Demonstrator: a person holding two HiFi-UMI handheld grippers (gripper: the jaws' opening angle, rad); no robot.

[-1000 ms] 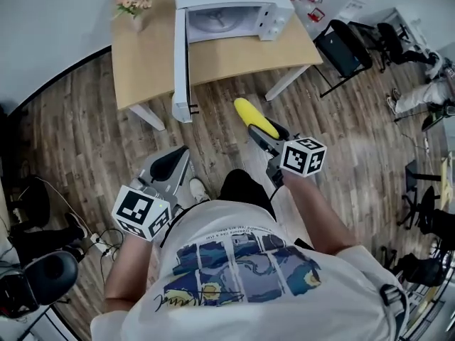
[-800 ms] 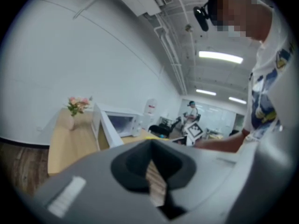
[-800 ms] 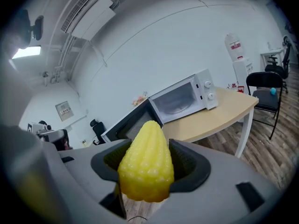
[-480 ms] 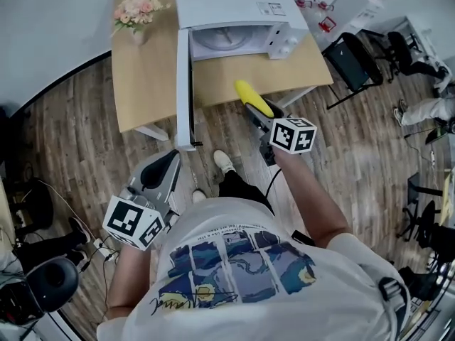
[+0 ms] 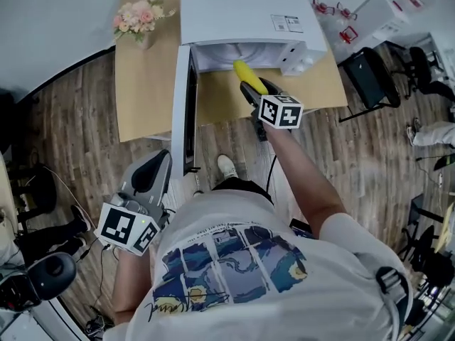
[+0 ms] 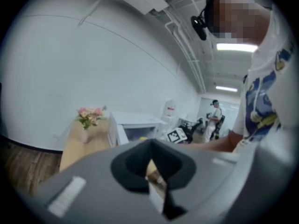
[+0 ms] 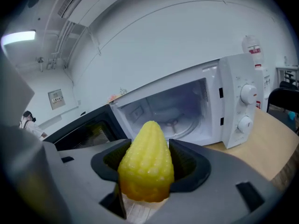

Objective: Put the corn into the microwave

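Note:
A yellow corn cob (image 5: 247,76) sticks out of my right gripper (image 5: 250,88), which is shut on it just in front of the white microwave's (image 5: 249,13) opening. In the right gripper view the corn (image 7: 146,164) points at the lit cavity with its glass turntable (image 7: 174,121). The microwave door (image 5: 186,109) hangs open to the left, over the table edge. My left gripper (image 5: 155,168) hangs low at the left, above the floor and apart from the table. Its fingers (image 6: 154,178) are shut with nothing between them.
The microwave stands on a light wooden table (image 5: 146,91) with a vase of pink flowers (image 5: 139,17) at its far left. Black chairs (image 5: 370,77) stand to the right of the table. Another person (image 6: 216,118) stands far off in the room.
The person has stepped up to the table. My right gripper has carried the corn forward, from above the floor to the microwave's opening. The left gripper has stayed low at the left.

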